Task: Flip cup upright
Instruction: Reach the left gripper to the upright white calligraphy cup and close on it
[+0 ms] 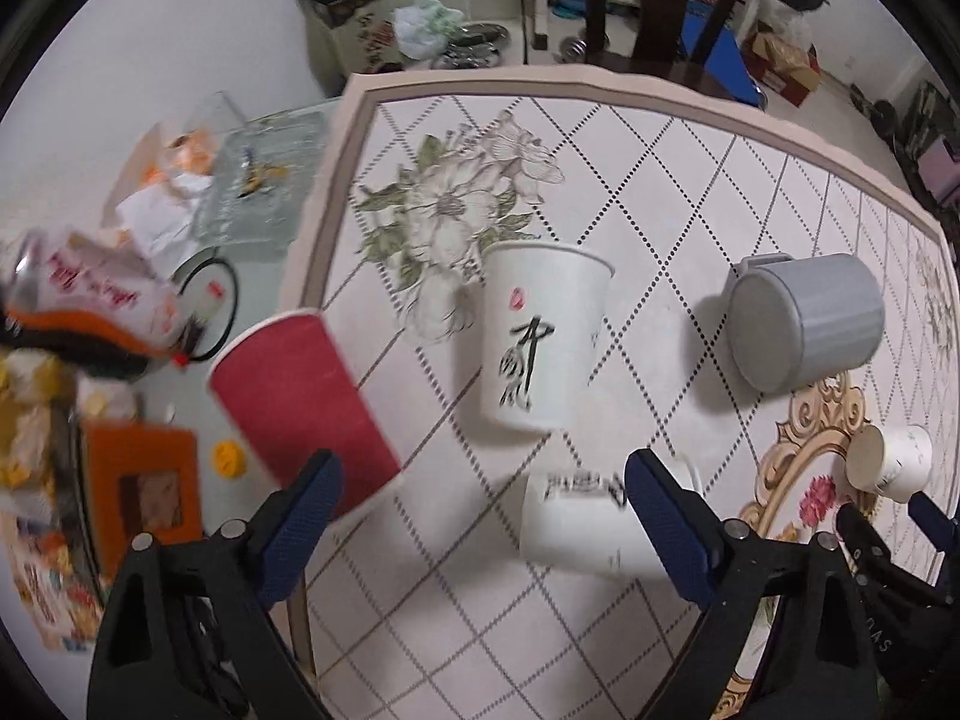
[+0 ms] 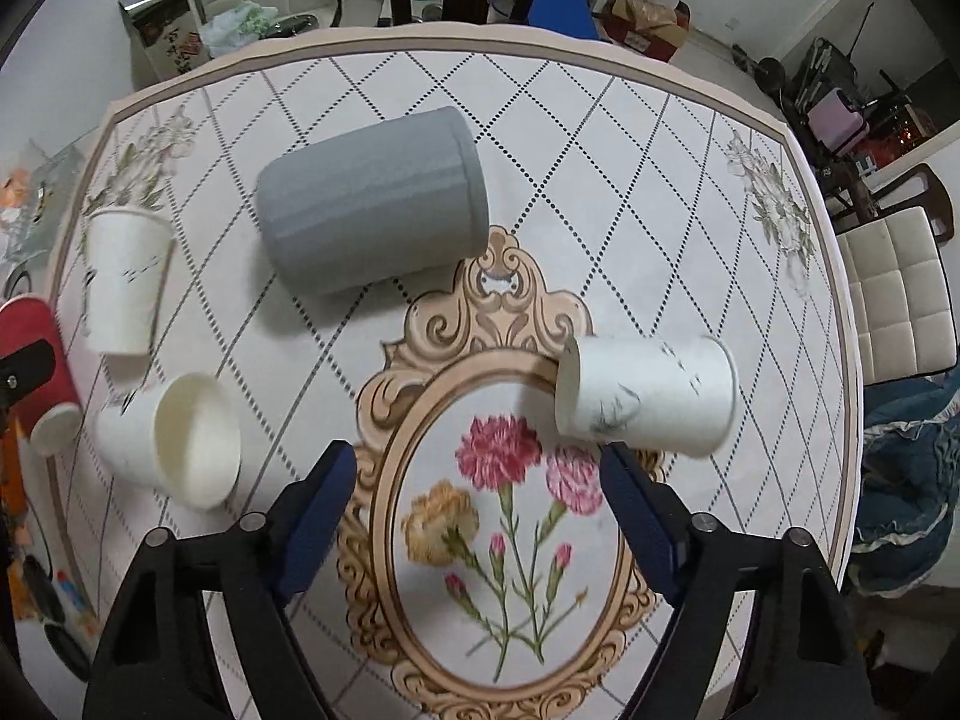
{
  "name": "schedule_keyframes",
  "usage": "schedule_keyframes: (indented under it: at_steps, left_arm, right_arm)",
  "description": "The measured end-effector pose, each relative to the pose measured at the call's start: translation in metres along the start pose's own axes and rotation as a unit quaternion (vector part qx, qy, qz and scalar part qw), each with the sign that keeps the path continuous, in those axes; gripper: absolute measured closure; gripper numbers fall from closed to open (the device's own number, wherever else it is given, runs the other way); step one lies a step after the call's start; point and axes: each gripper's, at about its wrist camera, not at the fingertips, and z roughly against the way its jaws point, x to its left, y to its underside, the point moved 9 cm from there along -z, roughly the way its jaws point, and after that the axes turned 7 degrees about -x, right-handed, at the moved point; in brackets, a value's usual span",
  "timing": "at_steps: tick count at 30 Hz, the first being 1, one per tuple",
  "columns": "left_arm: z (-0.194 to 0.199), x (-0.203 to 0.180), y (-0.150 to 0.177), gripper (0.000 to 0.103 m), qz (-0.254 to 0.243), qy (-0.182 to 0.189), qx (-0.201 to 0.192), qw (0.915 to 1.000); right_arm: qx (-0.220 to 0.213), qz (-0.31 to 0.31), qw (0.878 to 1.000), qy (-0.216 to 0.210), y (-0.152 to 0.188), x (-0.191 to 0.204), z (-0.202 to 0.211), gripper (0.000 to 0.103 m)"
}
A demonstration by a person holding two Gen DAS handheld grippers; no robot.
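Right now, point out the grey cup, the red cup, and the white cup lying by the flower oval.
grey cup [image 2: 372, 204]: right wrist view, on its ribbed side wall.
red cup [image 1: 300, 402]: left wrist view, middle of its red side.
white cup by the flower oval [image 2: 651, 393]: right wrist view, on its side wall.

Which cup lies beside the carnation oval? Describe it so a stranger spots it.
Find the gold-framed carnation oval mid-table. At its upper right rim a white paper cup lies on its side. Faint grey marbling marks it, unlike the big grey plastic cup behind.
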Motion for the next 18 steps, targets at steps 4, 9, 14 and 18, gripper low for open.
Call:
schedule_keyframes:
  at_steps: [4, 9, 14, 18]
  left_arm:
    - [-0.021, -0.009, -0.01, 0.018, -0.019, 0.005, 0.013, 0.9997]
    - [-0.042, -0.018, -0.02, 0.021, -0.03, 0.01, 0.027, 0.9992]
    - [-0.057, -0.023, -0.028, 0.021, -0.042, 0.006, 0.031, 0.9986]
    - [-0.066, -0.024, -0.03, 0.035, -0.042, 0.009, 0.037, 0.9984]
  right_arm:
    - [0.007, -0.002, 1.0, 0.004, -0.01, 0.0, -0.012, 0.023]
    - [0.008, -0.004, 1.0, 0.01, -0.017, -0.001, -0.021, 0.023]
    - [0.014, -0.011, 1.0, 0.012, -0.019, -0.004, -0.029, 0.023]
    - [0.015, -0.013, 1.0, 0.014, -0.019, -0.004, -0.031, 0.023]
